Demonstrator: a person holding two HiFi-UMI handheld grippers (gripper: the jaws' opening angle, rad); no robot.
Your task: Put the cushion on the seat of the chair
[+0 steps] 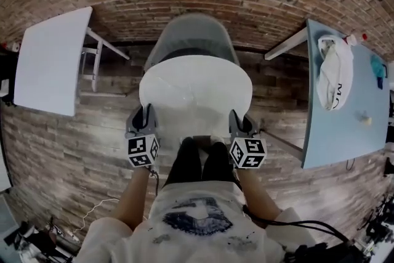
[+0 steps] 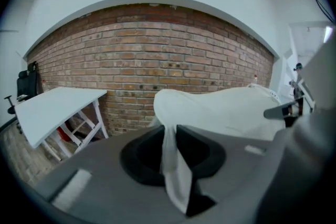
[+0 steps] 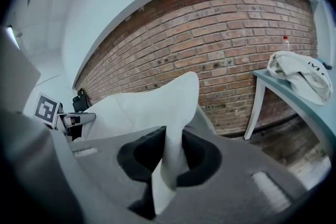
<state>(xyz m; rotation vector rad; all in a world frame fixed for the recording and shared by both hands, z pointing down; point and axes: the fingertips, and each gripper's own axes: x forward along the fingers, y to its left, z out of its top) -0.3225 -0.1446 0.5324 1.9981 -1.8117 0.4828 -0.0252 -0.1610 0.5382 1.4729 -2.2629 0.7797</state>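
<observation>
On the right table (image 1: 345,132), a white bag (image 1: 335,71) bears dark print. Only an M can be read, as folds hide the rest. The white cushion (image 1: 196,92) is over the grey chair (image 1: 191,34) and hides its seat; whether it rests there is unclear. The left tongs (image 1: 146,111) and right tongs (image 1: 236,118) each pinch a cushion edge.
</observation>
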